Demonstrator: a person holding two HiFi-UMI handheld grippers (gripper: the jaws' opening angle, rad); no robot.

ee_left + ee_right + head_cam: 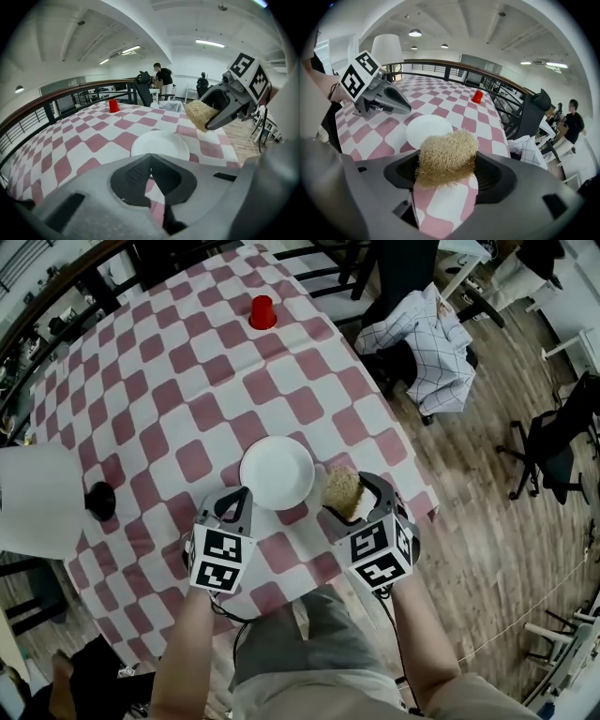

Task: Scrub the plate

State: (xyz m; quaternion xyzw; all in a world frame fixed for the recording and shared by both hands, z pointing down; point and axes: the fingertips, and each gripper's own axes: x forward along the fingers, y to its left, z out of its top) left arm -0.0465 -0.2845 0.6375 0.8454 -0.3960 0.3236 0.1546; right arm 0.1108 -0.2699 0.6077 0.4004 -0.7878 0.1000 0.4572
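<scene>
Your left gripper (241,498) points forward, jaws together, nothing between; white plate (277,472) just ahead. Your right gripper (352,493), beside plate rim, clamps tan fibrous scrubber (339,489). Plate bare, flat.

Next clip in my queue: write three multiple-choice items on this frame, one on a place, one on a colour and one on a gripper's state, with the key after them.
1. Where does the plate lie?
A. On the checked tablecloth, near the person's edge of the table
B. On the wooden floor
C. On a chair seat

2. What colour is the cup at the table's far end?
A. Blue
B. Red
C. Green

3. What is the state of the right gripper?
A. Open and empty
B. Shut on the scrubber
C. Shut on the plate's rim

Key:
1 A, since the head view shows the plate flat on the cloth, just ahead of the grippers.
2 B, since the cup is red in all three views.
3 B, since the right gripper view shows the straw-coloured scrubber clamped between the jaws, above the table and off the plate.
</scene>
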